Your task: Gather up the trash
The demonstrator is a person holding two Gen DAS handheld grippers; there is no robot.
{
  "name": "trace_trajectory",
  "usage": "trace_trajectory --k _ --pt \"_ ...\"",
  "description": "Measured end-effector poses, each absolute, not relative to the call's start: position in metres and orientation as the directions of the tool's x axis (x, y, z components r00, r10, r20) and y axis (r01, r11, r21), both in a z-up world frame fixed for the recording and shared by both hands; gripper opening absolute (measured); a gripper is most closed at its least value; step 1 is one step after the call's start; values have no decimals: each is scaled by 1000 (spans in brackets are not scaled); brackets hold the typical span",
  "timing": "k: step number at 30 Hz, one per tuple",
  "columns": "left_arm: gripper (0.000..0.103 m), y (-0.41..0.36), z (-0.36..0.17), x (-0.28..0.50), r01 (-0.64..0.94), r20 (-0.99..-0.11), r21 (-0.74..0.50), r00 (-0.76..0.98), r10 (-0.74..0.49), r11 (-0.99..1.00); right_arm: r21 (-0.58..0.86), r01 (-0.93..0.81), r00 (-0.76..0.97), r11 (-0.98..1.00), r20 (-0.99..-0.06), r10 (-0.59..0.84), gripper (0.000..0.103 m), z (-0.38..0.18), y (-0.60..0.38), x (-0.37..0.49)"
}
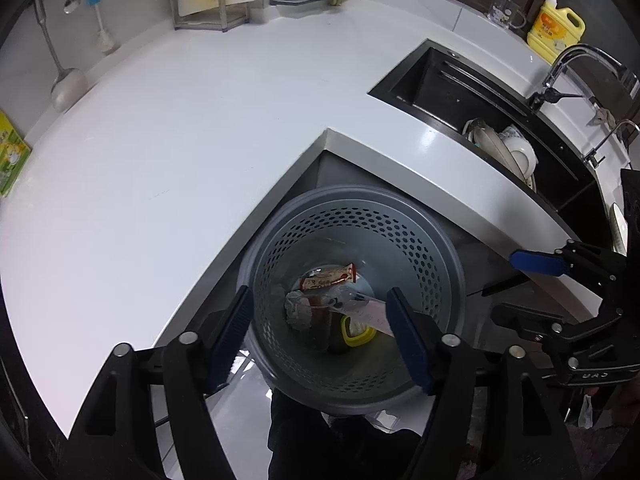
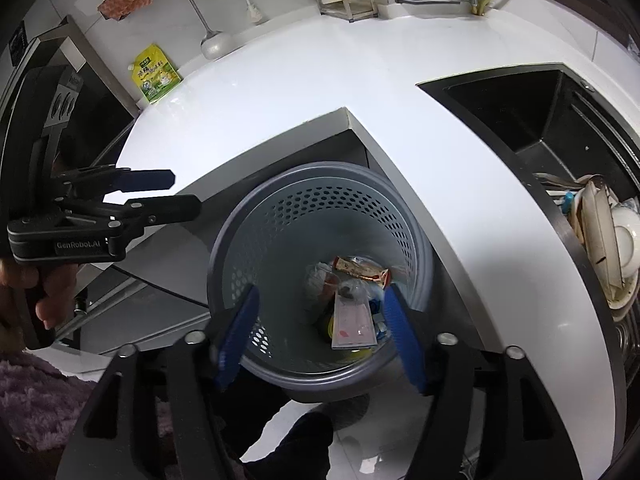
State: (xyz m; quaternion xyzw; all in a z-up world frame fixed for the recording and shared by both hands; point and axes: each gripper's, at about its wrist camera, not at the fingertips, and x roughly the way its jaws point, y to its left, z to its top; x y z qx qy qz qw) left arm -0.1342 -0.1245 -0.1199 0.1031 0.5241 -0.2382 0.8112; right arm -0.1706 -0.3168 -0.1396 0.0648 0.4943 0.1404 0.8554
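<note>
A grey perforated trash bin [image 1: 420, 248] stands on the floor in the inner corner of the white counter; it also shows in the right wrist view [image 2: 248, 240]. Inside lie a red-brown snack wrapper [image 1: 330, 278], crumpled paper [image 1: 298, 310], a clear plastic bag [image 2: 354, 324] and a yellow lid [image 1: 358, 334]. The wrapper also shows in the right wrist view [image 2: 362, 270]. My left gripper [image 1: 320, 332] is open and empty above the bin. My right gripper [image 2: 320, 332] is open and empty above the bin too. Each gripper appears in the other's view, the right one [image 1: 536, 264] and the left one [image 2: 160, 190].
The white counter [image 1: 180, 140] wraps around the bin. A black sink [image 1: 460, 92] holds dishes [image 1: 512, 152]. A yellow soap bottle [image 1: 554, 26] stands by the faucet [image 1: 576, 68]. A green packet [image 2: 156, 74], a ladle [image 2: 214, 42] and a metal rack [image 1: 208, 0] line the back wall.
</note>
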Motion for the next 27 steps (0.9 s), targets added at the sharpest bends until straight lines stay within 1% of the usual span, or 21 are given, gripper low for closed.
trace_trajectory --k 1,2,3,4,5,8,14,27 --pt "73 -122 -119 -135 491 -898 -82 342 -278 867 248 -175 475 953 -826 303 73 -139 -317 -172" --pt "75 -120 -116 -137 487 -894 -78 352 -277 870 245 -175 479 953 -825 300 80 -138 -317 -174" --pt "77 -119 -115 -138 484 -892 -73 360 -274 872 243 -175 483 954 -823 298 84 -136 -318 -175" --pt "79 -118 -114 -140 482 -889 -67 369 -272 874 243 -175 484 954 -823 298 90 -135 -319 -176" --pt "84 -116 -112 -142 481 -886 -66 374 -272 874 239 -177 487 955 -822 296 94 -134 -319 -178" --pt "90 -114 -107 -146 487 -882 -68 380 -281 871 232 -187 502 955 -813 295 94 -129 -318 -184" --pt "95 -117 -100 -153 506 -876 -52 391 -282 861 227 -190 510 955 -808 294 94 -125 -317 -188" --pt "96 -116 -99 -155 504 -880 0 411 -240 864 235 -195 513 952 -803 303 94 -124 -316 -189"
